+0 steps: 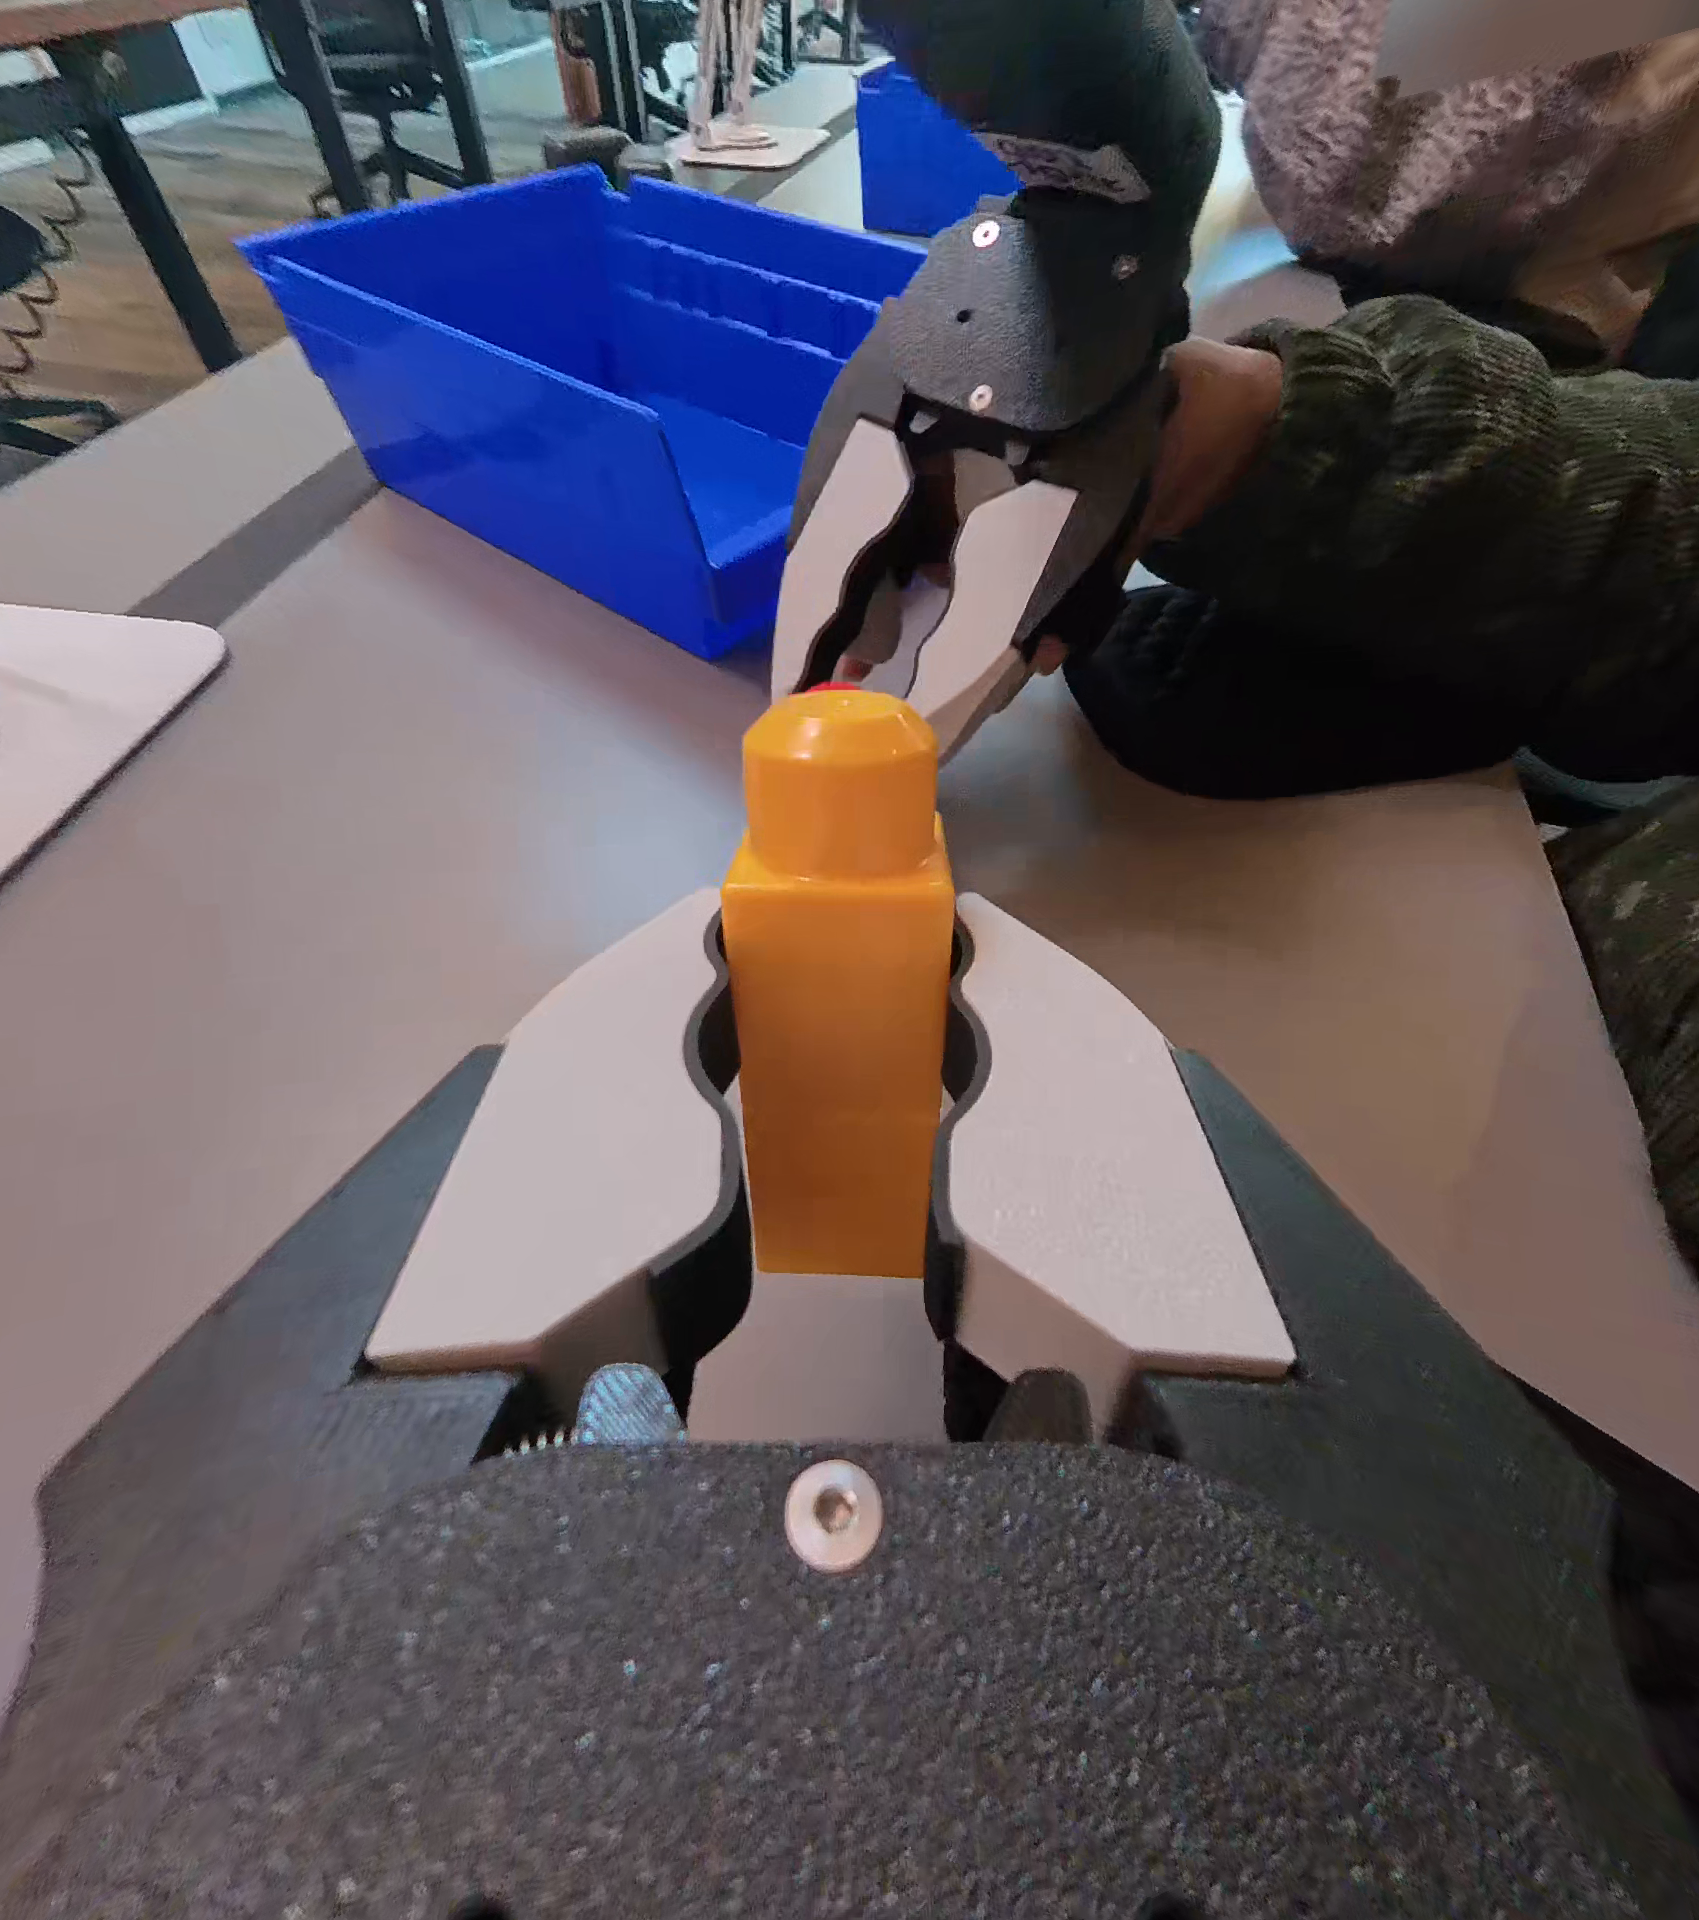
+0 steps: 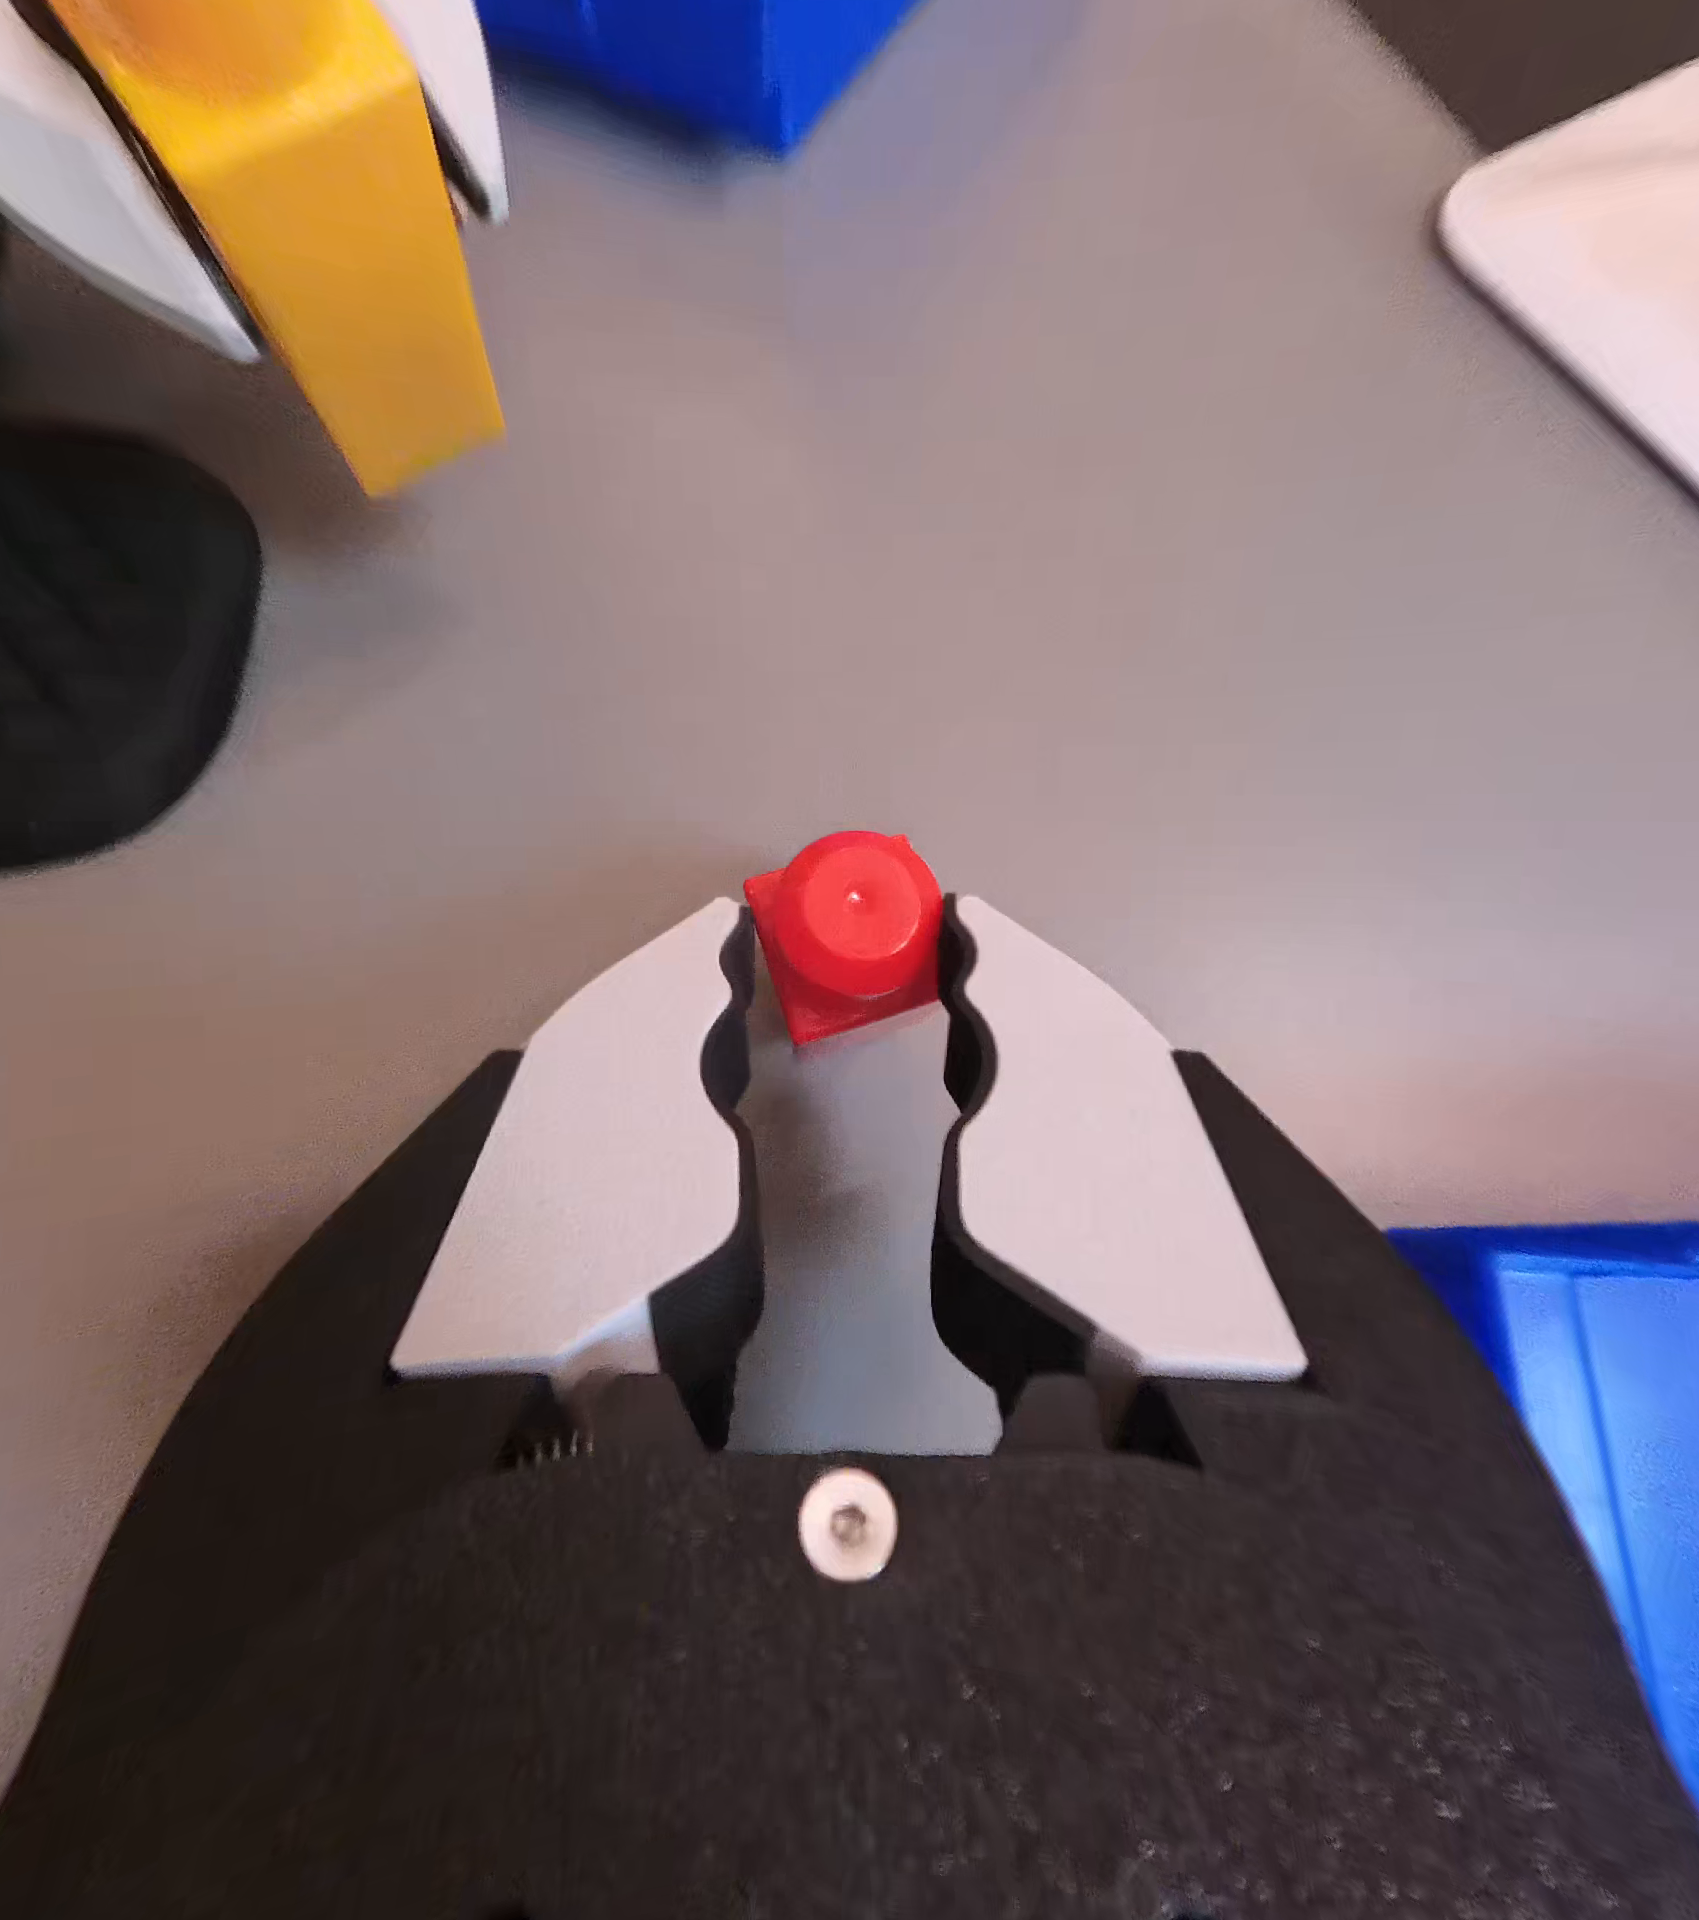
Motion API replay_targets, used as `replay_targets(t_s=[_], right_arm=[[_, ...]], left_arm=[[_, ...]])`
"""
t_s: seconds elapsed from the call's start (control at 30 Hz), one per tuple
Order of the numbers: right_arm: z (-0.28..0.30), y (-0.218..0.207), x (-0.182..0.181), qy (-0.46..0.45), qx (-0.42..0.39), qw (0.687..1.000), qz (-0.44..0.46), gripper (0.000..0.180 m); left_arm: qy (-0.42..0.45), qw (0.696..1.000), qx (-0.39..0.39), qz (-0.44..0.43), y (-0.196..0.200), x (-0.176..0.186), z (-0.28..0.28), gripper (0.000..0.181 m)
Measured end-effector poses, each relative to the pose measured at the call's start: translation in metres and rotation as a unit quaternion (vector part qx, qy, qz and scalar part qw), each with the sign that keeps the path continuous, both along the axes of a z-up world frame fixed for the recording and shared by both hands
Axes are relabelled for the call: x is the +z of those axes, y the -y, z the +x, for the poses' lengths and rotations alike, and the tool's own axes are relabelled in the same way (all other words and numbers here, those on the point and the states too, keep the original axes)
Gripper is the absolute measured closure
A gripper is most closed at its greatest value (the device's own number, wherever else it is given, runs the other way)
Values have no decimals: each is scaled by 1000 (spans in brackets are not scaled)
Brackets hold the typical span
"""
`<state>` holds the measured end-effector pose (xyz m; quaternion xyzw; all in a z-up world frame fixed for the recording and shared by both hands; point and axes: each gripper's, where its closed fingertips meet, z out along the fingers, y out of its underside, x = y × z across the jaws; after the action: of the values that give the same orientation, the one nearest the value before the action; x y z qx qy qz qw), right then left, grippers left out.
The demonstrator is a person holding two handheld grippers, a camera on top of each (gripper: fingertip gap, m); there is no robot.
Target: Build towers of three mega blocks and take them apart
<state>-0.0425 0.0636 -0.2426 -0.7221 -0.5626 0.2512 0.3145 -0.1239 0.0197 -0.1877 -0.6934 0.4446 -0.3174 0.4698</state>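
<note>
Left gripper [image 1: 838,997] clamps the orange block [image 1: 838,1039]; only the right wrist view clearly shows the right gripper [image 2: 845,935] pinching the red block [image 2: 847,930].

Two grippers show: the left one [image 1: 837,935] and the right one [image 2: 845,914], each with two pale fingers.

Blocks come in two colours. Orange blocks [image 1: 837,1049]: a faint seam crosses the orange column, so it looks like two stacked, though that count is not certain. Red block [image 2: 843,935]: one.

Blue bins: two in the left wrist view, a large one [image 1: 554,416] and a second [image 1: 912,156] behind it.

Pale mats [image 1: 45,707]: one.

Dark pads [image 2: 45,644] on the table [image 2: 1032,623]: one.

Sleeved arms [image 1: 1447,499] of a person: one.
</note>
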Motion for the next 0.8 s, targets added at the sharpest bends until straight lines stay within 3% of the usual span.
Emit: replay_targets(t_s=[0.1, 0.13, 0.17, 0.23, 0.37, 0.43, 0.47, 0.57, 0.63, 0.7, 0.8], right_arm=[[-1, 4, -16, 33, 6, 999, 2, 143], [-2, 2, -16, 35, 7, 999, 20, 130], [-4, 2, -11, 28, 14, 999, 36, 117], [-17, 19, 16, -45, 59, 996, 51, 111], [-42, 66, 61, -167, 143, 975, 22, 118], [-50, 79, 57, -168, 164, 972, 9, 133], [-52, 83, 54, -167, 171, 971, 8, 149], [-50, 84, 60, -177, 175, 968, 3, 151], [-45, 81, 75, -214, 168, 962, -2, 151], [-38, 77, 88, -246, 160, 956, -4, 151], [-36, 77, 93, -257, 160, 953, -4, 151]], left_arm=[[-10, 1000, -26, -9, 9, -10, 13, 145], [-20, 999, -31, -9, 11, -14, 17, 145], [-30, 999, -35, -6, 13, -17, 20, 145], [-45, 998, -45, -4, 18, -21, 26, 145], [-65, 996, -67, -5, 28, -28, 39, 145], [-71, 995, -76, -3, 32, -30, 44, 145], [-81, 993, -82, 0, 35, -33, 45, 144], [-68, 994, -85, 27, 35, -27, 45, 143], [-70, 994, -78, 37, 31, -25, 40, 128], [-55, 995, -83, 26, 33, -23, 39, 144], [-48, 995, -90, 16, 34, -15, 38, 144]])
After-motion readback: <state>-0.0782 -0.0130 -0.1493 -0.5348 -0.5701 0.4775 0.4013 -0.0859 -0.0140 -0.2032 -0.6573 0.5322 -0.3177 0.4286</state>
